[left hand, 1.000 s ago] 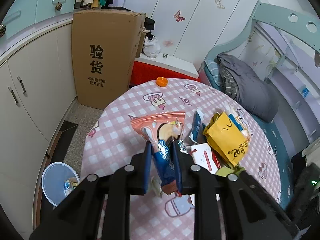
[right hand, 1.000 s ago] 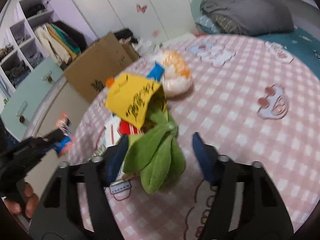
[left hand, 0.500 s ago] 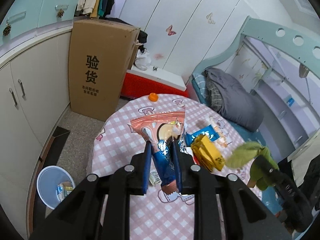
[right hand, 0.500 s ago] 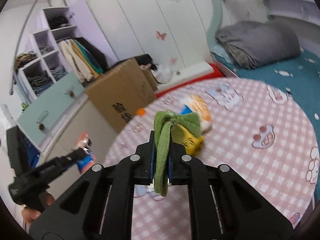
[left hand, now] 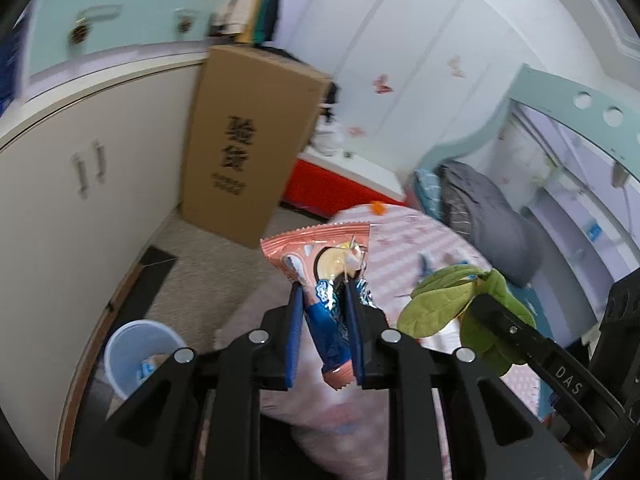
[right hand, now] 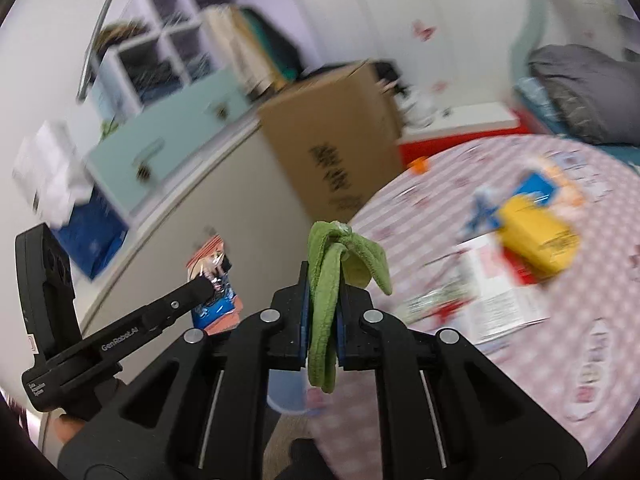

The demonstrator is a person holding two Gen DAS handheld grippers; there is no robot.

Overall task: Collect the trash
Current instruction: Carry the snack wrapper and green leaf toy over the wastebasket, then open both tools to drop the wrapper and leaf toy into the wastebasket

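Note:
My left gripper (left hand: 322,300) is shut on a pink and blue snack wrapper (left hand: 320,256), held in the air past the table's left edge. My right gripper (right hand: 322,284) is shut on a green leafy piece (right hand: 332,264), also lifted; it shows at the right of the left wrist view (left hand: 452,296). The left gripper with its wrapper (right hand: 212,280) shows at the left of the right wrist view. A light blue trash bin (left hand: 136,352) stands on the floor below left, with some trash inside. More trash lies on the round pink checked table (right hand: 560,340): a yellow pack (right hand: 536,236), a white and red paper (right hand: 500,292), blue wrappers (right hand: 532,188).
A tall cardboard box (left hand: 248,152) stands by the white cabinets (left hand: 80,200). A small orange cap (left hand: 378,208) sits at the table's far edge. A bed with a grey pillow (left hand: 488,216) lies behind the table. The bin's rim (right hand: 288,400) shows below my right gripper.
Both grippers have swung left, away from the table's middle and toward the bin side. The green piece, lifted earlier, now hangs close beside my left gripper. Views are motion-blurred.

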